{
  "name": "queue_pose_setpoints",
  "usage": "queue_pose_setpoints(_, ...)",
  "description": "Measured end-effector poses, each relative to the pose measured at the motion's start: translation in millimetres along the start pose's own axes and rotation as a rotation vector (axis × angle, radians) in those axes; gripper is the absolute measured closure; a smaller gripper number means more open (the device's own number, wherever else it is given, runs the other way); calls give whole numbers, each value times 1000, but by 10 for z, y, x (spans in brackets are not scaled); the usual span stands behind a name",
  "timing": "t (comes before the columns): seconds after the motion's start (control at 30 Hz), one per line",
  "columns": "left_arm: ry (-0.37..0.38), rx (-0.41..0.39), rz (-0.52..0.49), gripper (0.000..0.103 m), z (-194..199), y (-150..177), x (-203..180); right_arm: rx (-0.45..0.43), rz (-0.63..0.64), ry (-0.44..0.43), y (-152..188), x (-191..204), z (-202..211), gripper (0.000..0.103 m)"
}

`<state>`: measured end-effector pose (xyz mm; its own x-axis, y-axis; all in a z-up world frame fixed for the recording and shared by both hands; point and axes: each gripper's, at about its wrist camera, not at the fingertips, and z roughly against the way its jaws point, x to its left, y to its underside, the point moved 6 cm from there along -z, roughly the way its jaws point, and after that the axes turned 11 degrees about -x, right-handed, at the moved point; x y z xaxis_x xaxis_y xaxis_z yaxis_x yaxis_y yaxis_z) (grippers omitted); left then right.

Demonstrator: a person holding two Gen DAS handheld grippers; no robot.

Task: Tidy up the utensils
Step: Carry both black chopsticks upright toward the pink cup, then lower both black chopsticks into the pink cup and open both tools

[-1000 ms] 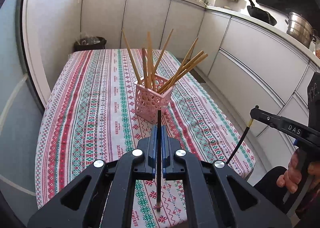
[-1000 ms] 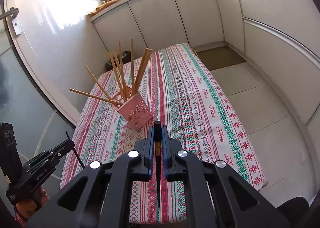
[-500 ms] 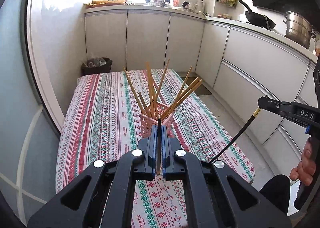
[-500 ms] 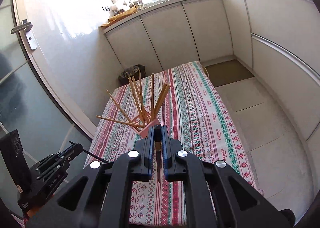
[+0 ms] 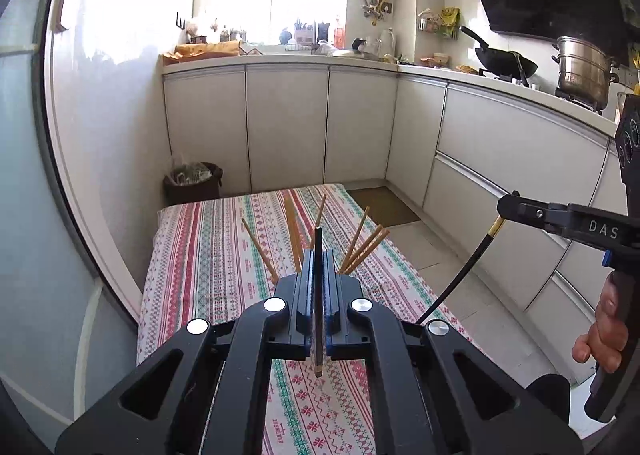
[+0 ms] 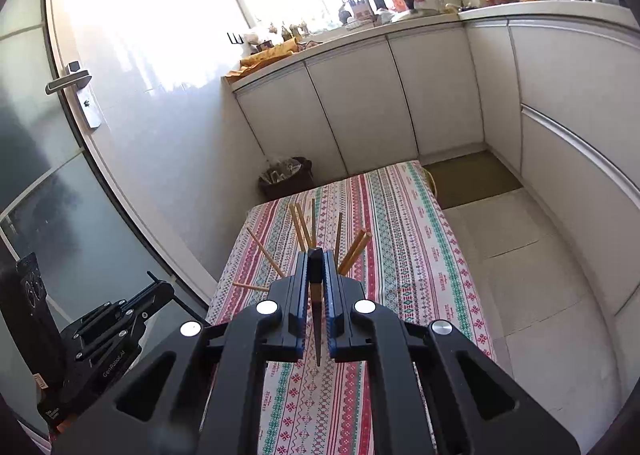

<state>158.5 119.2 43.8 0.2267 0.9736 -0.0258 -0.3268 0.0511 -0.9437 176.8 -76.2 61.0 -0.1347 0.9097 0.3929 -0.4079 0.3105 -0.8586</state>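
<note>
My left gripper [image 5: 319, 255] is shut on a dark chopstick [image 5: 318, 295] that stands upright between its pads. My right gripper [image 6: 316, 255] is shut on another dark chopstick [image 6: 316, 315], point down; it also shows at the right of the left wrist view [image 5: 520, 211], its chopstick [image 5: 460, 275] slanting down. Several wooden chopsticks [image 5: 362, 243] fan out from behind the left gripper; their pink holder is hidden. They show in the right wrist view [image 6: 304, 227] too. Both grippers are held above the near end of the table.
The table has a striped patterned cloth [image 5: 208, 255]. A dark bin [image 5: 192, 181] stands past its far end. White cabinets [image 5: 288, 127] run along the back and right. A wok [image 5: 504, 61] and a steel pot [image 5: 584, 69] sit on the counter. A glass door [image 6: 72, 103] is at the left.
Both grippers have risen and pulled back from the pink holder, each still holding its chopstick. The holder is now hidden behind the fingers.
</note>
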Motion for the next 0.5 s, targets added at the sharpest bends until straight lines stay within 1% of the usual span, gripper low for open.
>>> queue_pose_setpoints(0.23,2,-65,15,100,-243,-420,7,-46,13,-12,-334,117,-223,96)
queue_pose_setpoints(0.33,3,-72,29,100,-404,-489,37,-54,12,-12,-417,140,-377,95)
queue_pose_setpoints(0.5,4,-57,53,100,-725,-489,123,-49,14,-5,-460,134,-643,96)
